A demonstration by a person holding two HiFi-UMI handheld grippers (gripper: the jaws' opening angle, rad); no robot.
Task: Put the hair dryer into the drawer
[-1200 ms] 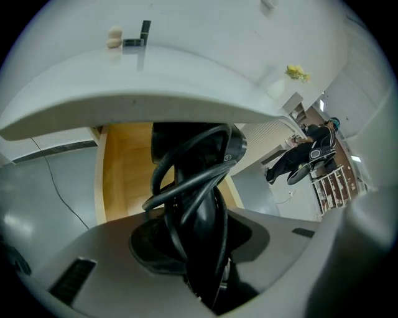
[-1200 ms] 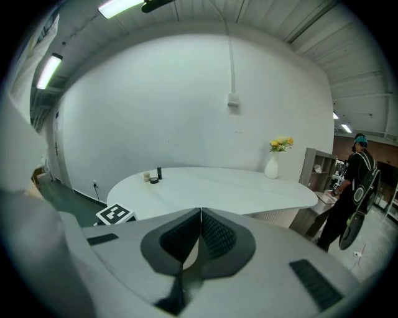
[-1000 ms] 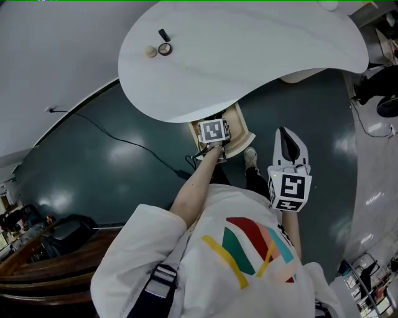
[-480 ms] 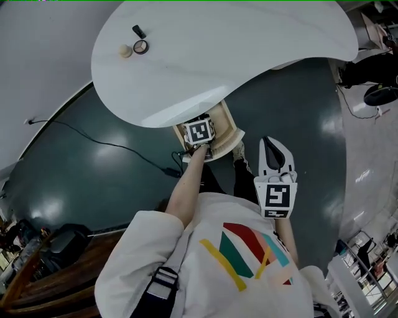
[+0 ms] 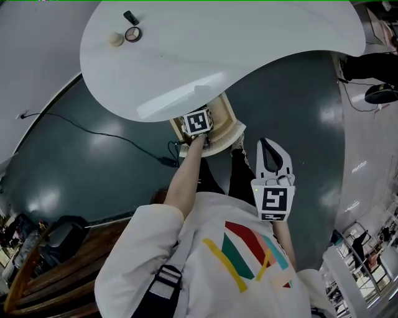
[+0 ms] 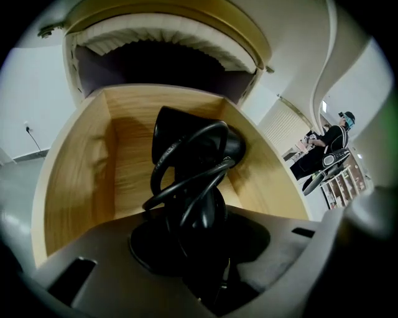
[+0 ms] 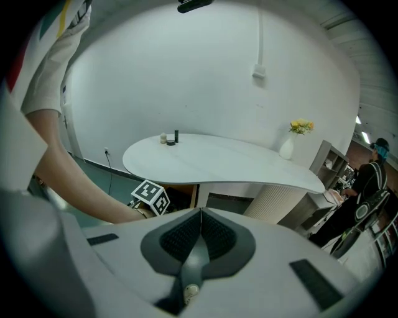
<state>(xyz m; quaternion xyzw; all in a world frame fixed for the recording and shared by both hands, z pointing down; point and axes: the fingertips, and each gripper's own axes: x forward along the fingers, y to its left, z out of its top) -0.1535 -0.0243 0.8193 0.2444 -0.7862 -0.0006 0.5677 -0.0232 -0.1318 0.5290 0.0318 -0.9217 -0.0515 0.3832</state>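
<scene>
At the far left of the head view a single dark cable [image 5: 93, 127] trails across the floor, and three small things sit at the upper left of the white table [image 5: 249, 37]: a black stub [image 5: 131, 17], a round ring-like piece [image 5: 132, 34] and a beige knob [image 5: 115, 39]. Just left of centre, under the table's edge, one wooden drawer [image 5: 227, 124] stands pulled open, and the left gripper [image 5: 198, 127] reaches down into it. Its own view shows its jaws clamped on the lower end of the one black hair dryer [image 6: 196, 168]. The dryer's cord is looped around the body, and the barrel hangs inside the drawer's walls; whether it touches the bottom I cannot tell. The dryer looks like a hard, smooth plastic shell, fairly light but weighted toward the barrel. So the handle, probably where it is held now, is the sound place to grip it. The springy cord loops could snag on the drawer rim. To the right of centre, the right gripper [image 7: 200, 217] hangs clear of the drawer with its jaws pressed together on nothing. There are two grippers in all.
</scene>
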